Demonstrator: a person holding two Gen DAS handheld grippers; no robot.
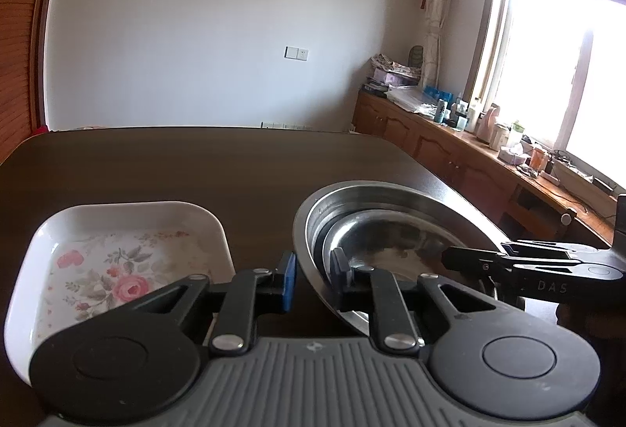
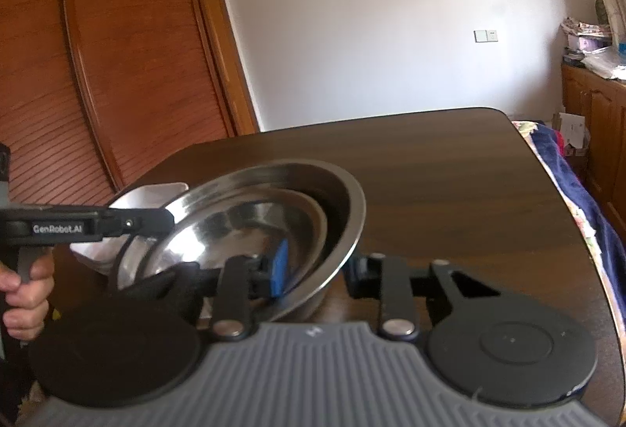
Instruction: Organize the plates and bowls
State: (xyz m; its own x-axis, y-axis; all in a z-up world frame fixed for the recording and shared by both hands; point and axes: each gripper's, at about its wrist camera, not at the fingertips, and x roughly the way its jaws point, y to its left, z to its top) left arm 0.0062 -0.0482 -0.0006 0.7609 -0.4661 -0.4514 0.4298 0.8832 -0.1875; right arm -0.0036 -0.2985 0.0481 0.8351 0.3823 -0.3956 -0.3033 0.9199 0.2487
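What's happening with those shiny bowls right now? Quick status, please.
Left hand-held gripper and right hand-held gripper each straddle the outer steel bowl rim, jaws not closed. Smaller steel bowl nested inside. Floral dish sits alongside.

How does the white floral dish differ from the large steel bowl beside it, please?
The white floral dish is squarish, with printed roses; the large steel bowl is round, plain and shiny. The dish lies empty and untouched; the bowl holds a smaller steel plate and has the left tongs and right tongs straddling its rim. The dish looks shallower. Both are on the dark table.
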